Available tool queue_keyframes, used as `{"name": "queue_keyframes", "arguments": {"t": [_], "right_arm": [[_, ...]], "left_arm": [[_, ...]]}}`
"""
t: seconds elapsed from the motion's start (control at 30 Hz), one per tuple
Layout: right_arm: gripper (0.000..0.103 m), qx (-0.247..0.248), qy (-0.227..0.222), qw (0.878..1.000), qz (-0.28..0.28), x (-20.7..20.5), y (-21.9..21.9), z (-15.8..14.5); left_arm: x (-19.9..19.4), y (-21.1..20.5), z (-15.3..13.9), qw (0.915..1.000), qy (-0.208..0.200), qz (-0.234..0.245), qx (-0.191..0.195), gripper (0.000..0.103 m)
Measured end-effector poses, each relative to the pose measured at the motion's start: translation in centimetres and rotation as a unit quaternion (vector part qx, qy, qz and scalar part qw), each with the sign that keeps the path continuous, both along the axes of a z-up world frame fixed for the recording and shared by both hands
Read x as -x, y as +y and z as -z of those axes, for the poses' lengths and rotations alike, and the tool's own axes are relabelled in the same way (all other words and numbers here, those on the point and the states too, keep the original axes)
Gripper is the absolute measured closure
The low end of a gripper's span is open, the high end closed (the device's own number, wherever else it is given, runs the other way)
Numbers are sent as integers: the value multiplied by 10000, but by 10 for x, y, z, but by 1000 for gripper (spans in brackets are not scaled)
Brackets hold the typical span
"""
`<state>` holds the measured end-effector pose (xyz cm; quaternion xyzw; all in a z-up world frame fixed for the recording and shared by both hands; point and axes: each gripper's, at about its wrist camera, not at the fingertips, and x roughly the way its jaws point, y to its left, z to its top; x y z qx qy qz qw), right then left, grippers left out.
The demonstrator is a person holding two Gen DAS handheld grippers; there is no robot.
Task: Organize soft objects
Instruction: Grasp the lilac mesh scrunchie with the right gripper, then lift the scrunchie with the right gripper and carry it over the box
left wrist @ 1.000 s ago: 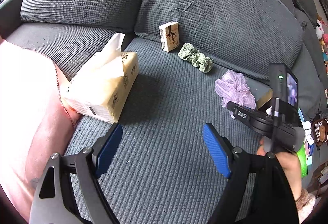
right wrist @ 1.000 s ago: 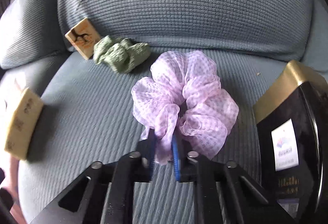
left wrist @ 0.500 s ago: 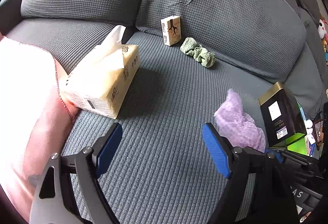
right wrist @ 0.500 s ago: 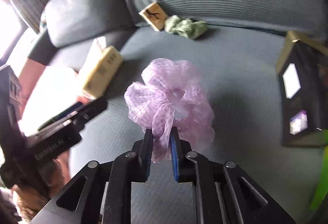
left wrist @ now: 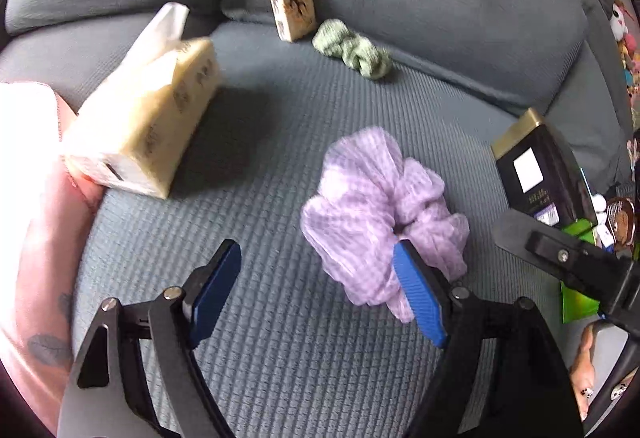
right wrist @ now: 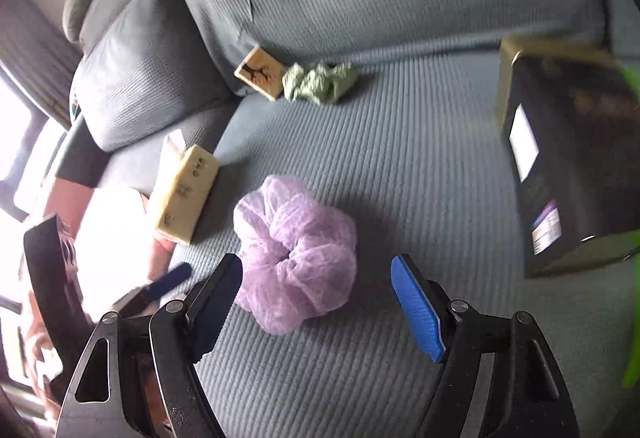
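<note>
- The purple scrunchie [right wrist: 298, 254] lies loose on the grey sofa seat [right wrist: 420, 165], near the middle of the cushion.
- The right gripper [right wrist: 318, 304] has its fingers spread wide; they have just been opening, and the scrunchie sits ahead of them, nearer the left finger, with neither blue pad pressing on it.
- The left gripper [left wrist: 320, 296] also has its fingers spread, having just closed a little; nothing is pinched. In the left wrist view the scrunchie [left wrist: 380, 213] lies behind the right finger's tip, at about 1 o'clock from the gap.
- A tissue pack [left wrist: 148, 125] lies at about 10 o'clock from the scrunchie, near it, with a sheet sticking up.
- A small printed box [left wrist: 294, 9] leans against the back cushion at 12 o'clock, with a green scrunchie [left wrist: 354, 53] just beside it on its right.
- A dark box with a gold top [right wrist: 568, 157] stands at 3 o'clock, well apart from the purple scrunchie.
- A pink cloth [left wrist: 36, 230] covers the seat's left edge.
</note>
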<state>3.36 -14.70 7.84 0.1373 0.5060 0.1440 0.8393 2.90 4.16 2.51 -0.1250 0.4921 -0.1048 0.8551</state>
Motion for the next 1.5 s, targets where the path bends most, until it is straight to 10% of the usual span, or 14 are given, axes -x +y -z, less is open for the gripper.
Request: {"name": "queue_keyframes", "arguments": {"t": [0.43, 0.6, 1.07, 1.5], "right_arm": [[27, -155, 258, 9995, -88, -24, 31, 50], [69, -541, 249, 9969, -513, -24, 43, 57], [70, -525, -1029, 9906, -737, 11, 34, -12], [70, -449, -2126, 9759, -217, 52, -18, -87]], "left_arm": [[-10, -14, 16, 9992, 275, 218, 170, 63], [-8, -22, 13, 9993, 121, 349, -107, 86], [31, -25, -41, 9877, -1482, 503, 41, 87], [47, -82, -111, 9591, -2626, 1040, 196, 87]]}}
